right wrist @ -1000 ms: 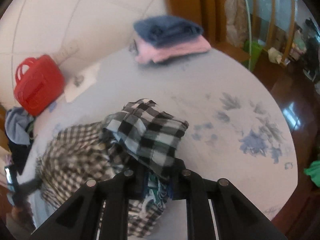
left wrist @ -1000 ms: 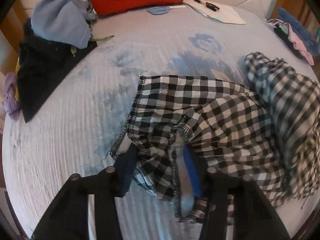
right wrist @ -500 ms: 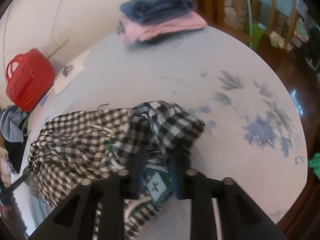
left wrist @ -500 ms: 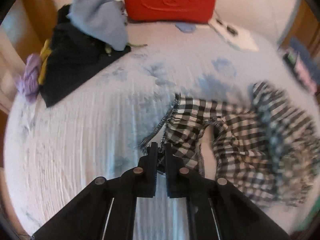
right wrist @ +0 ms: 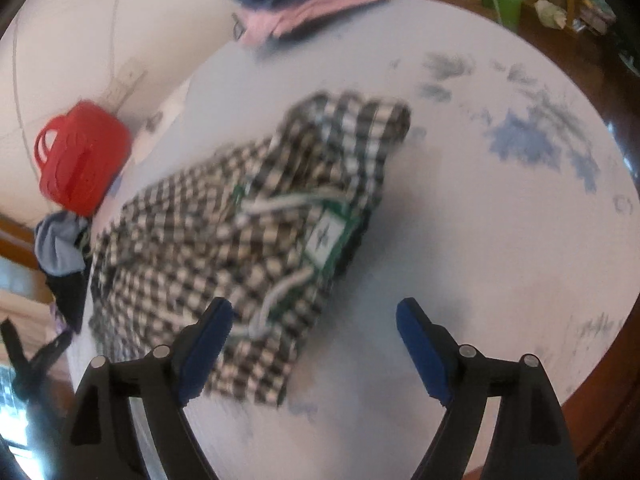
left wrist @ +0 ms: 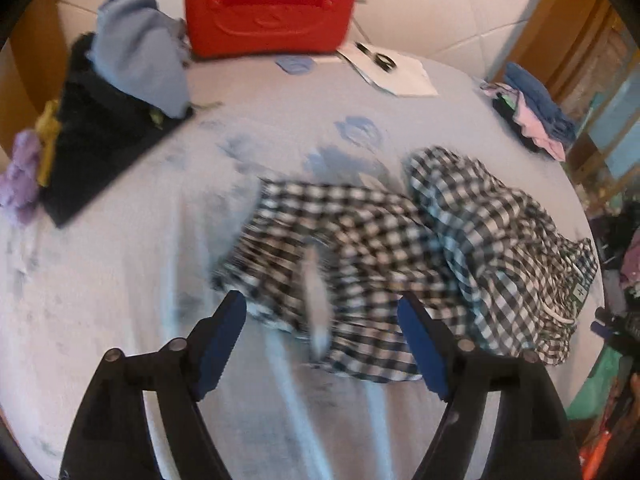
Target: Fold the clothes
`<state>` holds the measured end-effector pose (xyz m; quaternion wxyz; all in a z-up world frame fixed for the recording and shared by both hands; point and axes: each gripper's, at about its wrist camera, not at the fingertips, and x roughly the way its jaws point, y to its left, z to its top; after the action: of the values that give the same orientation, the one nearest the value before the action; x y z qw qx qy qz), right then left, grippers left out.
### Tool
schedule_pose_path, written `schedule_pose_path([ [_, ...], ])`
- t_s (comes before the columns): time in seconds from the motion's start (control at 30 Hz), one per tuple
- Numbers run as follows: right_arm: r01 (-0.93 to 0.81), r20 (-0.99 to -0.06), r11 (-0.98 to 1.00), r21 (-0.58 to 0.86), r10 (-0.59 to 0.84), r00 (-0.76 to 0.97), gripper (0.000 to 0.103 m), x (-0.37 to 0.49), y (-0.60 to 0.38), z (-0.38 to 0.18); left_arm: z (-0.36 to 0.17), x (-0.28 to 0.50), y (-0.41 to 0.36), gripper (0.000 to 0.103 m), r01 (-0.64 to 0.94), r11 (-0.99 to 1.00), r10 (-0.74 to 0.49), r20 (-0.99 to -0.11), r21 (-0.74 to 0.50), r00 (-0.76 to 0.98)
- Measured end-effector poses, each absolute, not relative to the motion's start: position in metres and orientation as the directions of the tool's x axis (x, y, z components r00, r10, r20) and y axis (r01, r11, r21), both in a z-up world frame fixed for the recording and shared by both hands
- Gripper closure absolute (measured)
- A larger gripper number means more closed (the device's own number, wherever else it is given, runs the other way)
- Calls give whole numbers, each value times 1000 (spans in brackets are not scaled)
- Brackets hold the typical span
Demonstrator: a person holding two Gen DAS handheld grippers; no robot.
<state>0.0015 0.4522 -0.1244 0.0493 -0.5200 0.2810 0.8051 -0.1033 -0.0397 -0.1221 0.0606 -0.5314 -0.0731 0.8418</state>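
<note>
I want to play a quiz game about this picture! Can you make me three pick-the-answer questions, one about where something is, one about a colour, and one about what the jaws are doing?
1. Where is the checked garment?
A. lying on the table
B. in the basket
C. on the floor

2. What colour is the basket?
A. green
B. red
C. yellow

3. How are the left gripper and right gripper?
A. both shut
B. one shut
C. both open

Answers: 1 A, it is spread over the pale cloth-covered tabletop. 2 B, its plastic is bright red. 3 C, each pair of jaws stands wide apart, gripping nothing.
</note>
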Motion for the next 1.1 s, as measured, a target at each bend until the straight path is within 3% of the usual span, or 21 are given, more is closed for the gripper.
schedule_pose_path([
  [0.23,-314,-879,-866,388,-246,-408,18,15,418,-136,-174,-110,-3,37,-53,-987,164,-928,-155,-335],
  [0.37,-300,-894,-883,362,-237,-380,17,12,400,-150,-185,-107,21,38,-131,-991,66,-938,-23,-340],
  [0.4,-299,-899,-887,351,-230,-372,17,9,395,-154,-185,-106,24,43,-149,-989,58,-936,-6,-346],
  [0.47,-290,-905,-894,341,-228,-360,17,4,385,-161,-182,-104,27,81,-163,-986,74,-934,-17,-349],
  [0.53,-256,-898,-901,350,-245,-365,19,0,375,-164,-177,-104,28,90,-154,-987,89,-933,-37,-349],
  [0.63,-196,-891,-919,343,-252,-379,93,-7,362,-157,-155,-104,20,93,-124,-991,95,-909,-48,-405],
  [0.67,-187,-886,-922,339,-246,-394,97,-8,363,-150,-140,-104,11,93,-104,-993,93,-892,-52,-443],
  [0.87,-239,-810,-930,278,-93,-579,98,5,419,-66,-36,-101,-67,93,51,-997,5,-757,-50,-654],
  [1.0,-344,-761,-906,247,38,-648,98,33,476,-15,6,-98,-127,93,186,-982,-118,-696,-23,-708],
  [1.1,-401,-795,-887,228,68,-602,98,45,505,-10,10,-97,-164,93,270,-963,-196,-695,2,-692],
])
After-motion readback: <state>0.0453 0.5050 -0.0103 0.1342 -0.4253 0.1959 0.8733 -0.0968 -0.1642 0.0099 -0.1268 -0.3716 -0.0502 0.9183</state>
